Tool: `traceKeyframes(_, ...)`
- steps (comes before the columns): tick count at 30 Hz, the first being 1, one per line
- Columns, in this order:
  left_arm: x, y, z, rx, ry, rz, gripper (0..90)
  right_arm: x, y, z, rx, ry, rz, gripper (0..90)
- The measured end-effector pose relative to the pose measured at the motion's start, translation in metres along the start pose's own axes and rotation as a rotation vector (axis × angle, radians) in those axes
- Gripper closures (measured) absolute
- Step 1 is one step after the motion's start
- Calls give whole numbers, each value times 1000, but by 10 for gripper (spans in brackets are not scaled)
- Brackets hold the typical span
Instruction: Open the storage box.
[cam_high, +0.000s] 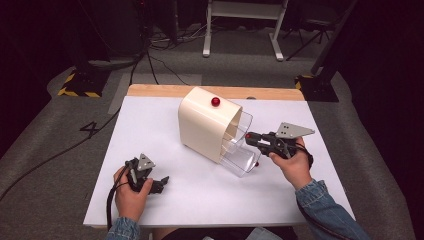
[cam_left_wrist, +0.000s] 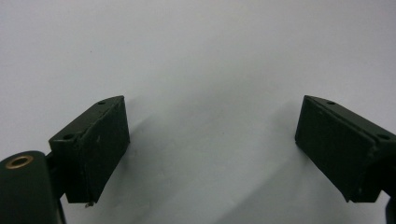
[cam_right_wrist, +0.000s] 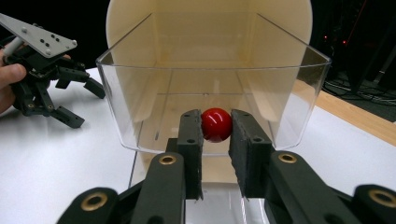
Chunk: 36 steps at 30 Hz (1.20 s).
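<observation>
Pinching the red knob (cam_right_wrist: 216, 124) on the clear drawer (cam_right_wrist: 299, 98) w/ my right hand-held gripper (cam_right_wrist: 215, 135), I'd pull straight out of the cream cabinet (cam_high: 202, 122), left hand-held gripper (cam_high: 156, 184) agape nearby.

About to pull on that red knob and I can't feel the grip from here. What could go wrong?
1. The right gripper pinches the round red knob near the jaw tips, so it may slip off on the pull.
2. The left gripper sits open on the white table, apart from the cream cabinet, so the whole cabinet could slide along with the clear drawer.
</observation>
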<state>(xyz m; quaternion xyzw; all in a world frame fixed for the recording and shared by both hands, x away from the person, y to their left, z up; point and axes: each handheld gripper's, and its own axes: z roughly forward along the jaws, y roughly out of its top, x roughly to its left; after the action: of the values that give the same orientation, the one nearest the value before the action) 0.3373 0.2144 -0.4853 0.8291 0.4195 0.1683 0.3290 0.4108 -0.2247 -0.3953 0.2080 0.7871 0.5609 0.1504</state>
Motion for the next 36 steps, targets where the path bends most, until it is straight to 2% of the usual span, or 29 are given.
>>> traceKeyframes(6, 0, 0, 0, 2, 1, 3, 103, 0, -5, -14, -8, -4, 4, 748)
traceKeyframes(16, -1, 0, 0, -2, 10, 9, 103, 0, -11, -28, 0, -6, 5, 747)
traceKeyframes(26, -1, 0, 0, -1, 10, 9, 103, -2, -19, -29, 22, 1, 18, 739)
traceKeyframes(32, -1, 0, -1, 0, 12, 12, 103, -2, -27, -29, 54, 1, 28, 699)
traceKeyframes(36, -1, 0, -1, -2, 13, 15, 103, -1, -30, -28, 66, -3, 31, 641)
